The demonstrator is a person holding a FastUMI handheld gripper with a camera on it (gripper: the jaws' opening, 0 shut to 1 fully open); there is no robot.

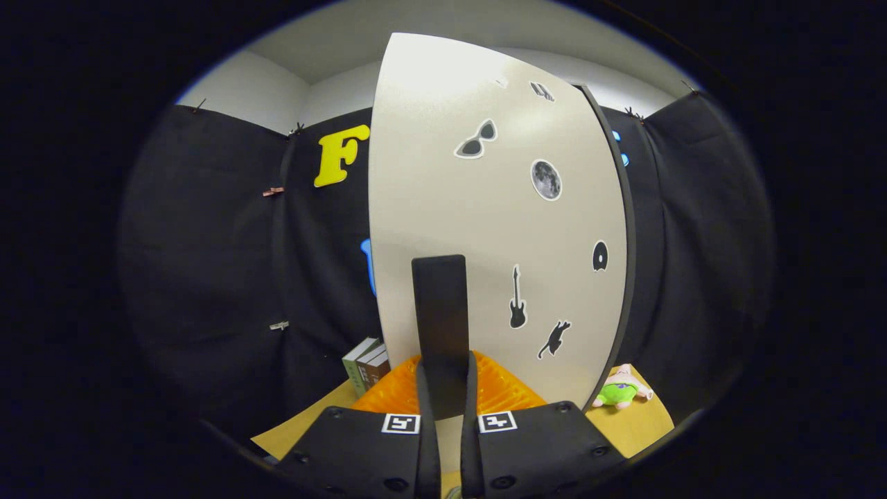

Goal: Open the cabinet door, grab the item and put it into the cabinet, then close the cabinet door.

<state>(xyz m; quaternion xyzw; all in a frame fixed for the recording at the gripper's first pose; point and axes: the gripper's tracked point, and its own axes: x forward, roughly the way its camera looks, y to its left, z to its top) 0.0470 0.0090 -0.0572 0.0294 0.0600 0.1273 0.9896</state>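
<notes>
Tool (444, 388) clamped on door handle (440, 312), cabinet door (485, 229) w/ stickers, plush toy (619, 390) beside it

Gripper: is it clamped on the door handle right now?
Shut: both fingers press the black handle on the cabinet door.
</notes>
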